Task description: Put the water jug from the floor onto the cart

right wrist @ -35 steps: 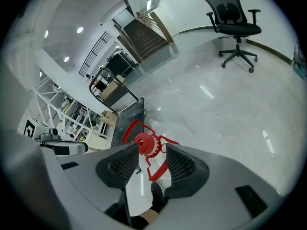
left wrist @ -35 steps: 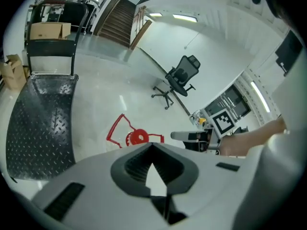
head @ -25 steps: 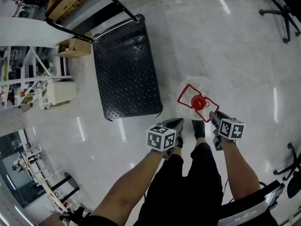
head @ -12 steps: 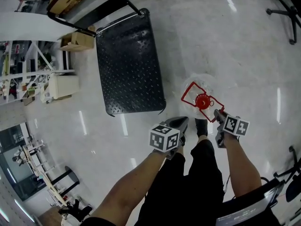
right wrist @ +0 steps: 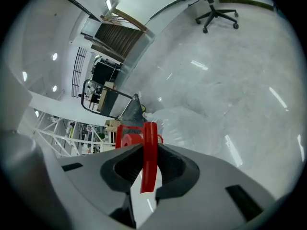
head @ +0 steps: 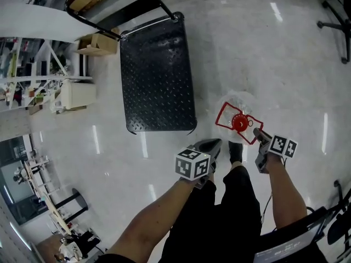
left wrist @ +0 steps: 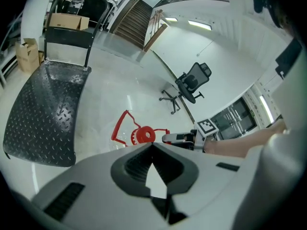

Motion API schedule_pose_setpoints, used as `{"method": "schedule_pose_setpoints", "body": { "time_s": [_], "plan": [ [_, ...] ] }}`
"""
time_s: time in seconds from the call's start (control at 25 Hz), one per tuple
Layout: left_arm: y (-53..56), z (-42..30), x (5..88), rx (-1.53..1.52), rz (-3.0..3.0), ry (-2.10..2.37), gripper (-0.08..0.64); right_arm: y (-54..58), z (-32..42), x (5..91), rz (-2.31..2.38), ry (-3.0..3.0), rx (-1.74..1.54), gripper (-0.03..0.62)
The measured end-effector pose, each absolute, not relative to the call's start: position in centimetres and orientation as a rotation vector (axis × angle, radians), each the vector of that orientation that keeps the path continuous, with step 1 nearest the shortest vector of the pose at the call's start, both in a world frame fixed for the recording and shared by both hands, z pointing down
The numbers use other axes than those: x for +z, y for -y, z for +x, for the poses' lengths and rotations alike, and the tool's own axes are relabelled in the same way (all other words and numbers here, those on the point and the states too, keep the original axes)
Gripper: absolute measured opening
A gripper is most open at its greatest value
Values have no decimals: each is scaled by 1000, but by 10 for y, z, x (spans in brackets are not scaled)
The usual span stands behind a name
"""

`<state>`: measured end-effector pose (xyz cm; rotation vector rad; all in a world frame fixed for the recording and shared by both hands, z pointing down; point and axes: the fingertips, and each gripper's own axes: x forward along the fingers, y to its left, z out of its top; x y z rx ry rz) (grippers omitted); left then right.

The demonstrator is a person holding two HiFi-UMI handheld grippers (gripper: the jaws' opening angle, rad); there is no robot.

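The water jug [head: 238, 104] stands on the floor [head: 263, 53], near the front right corner of the cart [head: 156, 75] but not touching it. The right gripper [head: 259, 135] has just been closing its jaws onto the jug's red handle [head: 226, 118] — likely the only firm part of that clear, rounded body to lift by — while the left gripper [head: 212, 144] hangs nearby, jaws together and empty. The head view gives the layout of jug and cart; only the right gripper view shows the handle's strip pinched between the pads.
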<state>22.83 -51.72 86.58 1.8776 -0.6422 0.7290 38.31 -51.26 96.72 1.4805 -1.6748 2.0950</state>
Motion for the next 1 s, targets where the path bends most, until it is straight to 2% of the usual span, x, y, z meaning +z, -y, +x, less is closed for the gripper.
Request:
{"method": "schedule_pose_setpoints", "body": {
  "time_s": [0.44, 0.68, 1.0],
  "plan": [
    [528, 193, 830, 582, 1867, 773, 0, 546, 345, 903, 1222, 1987, 2138, 89],
    [533, 162, 773, 470, 1941, 868, 0, 553, 326, 842, 1165, 2037, 2061, 75],
    [539, 79, 696, 327, 2031, 991, 1, 563, 248, 765, 1022, 2150, 1965, 75]
  ]
}}
